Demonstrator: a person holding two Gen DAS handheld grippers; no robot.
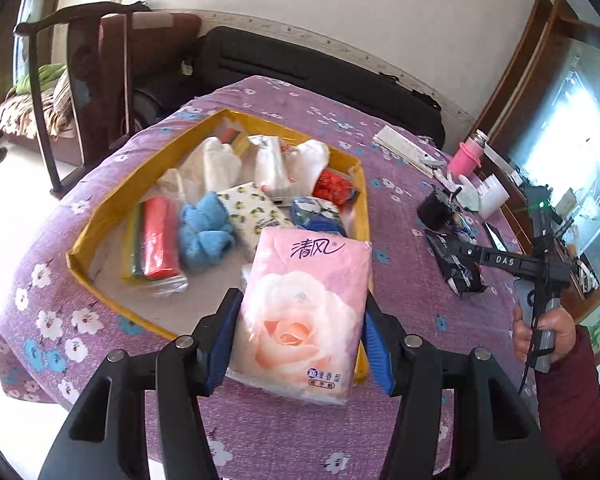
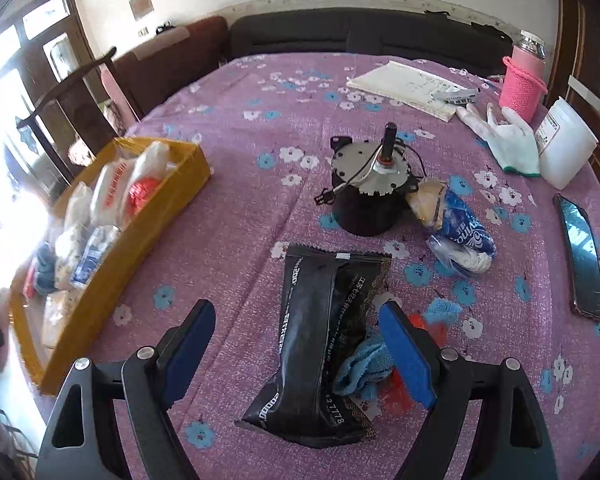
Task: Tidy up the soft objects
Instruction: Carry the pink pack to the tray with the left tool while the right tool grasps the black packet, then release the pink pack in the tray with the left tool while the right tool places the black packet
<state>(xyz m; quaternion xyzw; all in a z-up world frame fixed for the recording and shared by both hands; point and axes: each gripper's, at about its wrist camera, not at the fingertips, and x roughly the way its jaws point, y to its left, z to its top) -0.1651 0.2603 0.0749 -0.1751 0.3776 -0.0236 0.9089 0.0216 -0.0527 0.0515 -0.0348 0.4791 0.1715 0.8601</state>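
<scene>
In the left wrist view, the left gripper [image 1: 300, 332] grasps a pink tissue pack [image 1: 300, 320] printed with a rose, its blue fingers [image 1: 220, 344] pressed against both long sides. The pack sits at lower centre of the frame, over the near edge of the yellow box [image 1: 100, 208]. Inside the box, in the middle of the frame, lie a red packet [image 1: 160, 236], a blue fluffy cloth [image 1: 204, 232], a patterned tissue pack [image 1: 252, 212] and white bags [image 1: 220, 164].

In the right wrist view, the right gripper [image 2: 300, 352] has its fingers spread apart, holding nothing. Between them at lower centre lies a black wipes pack [image 2: 320, 344] on the purple floral counter [image 2: 240, 128]. A blue cloth [image 2: 364, 368] touches the pack's right side, beside the right finger. A black motor [image 2: 368, 192] stands at frame centre, with a blue-and-white wrapped roll [image 2: 460, 240] to its right.
</scene>
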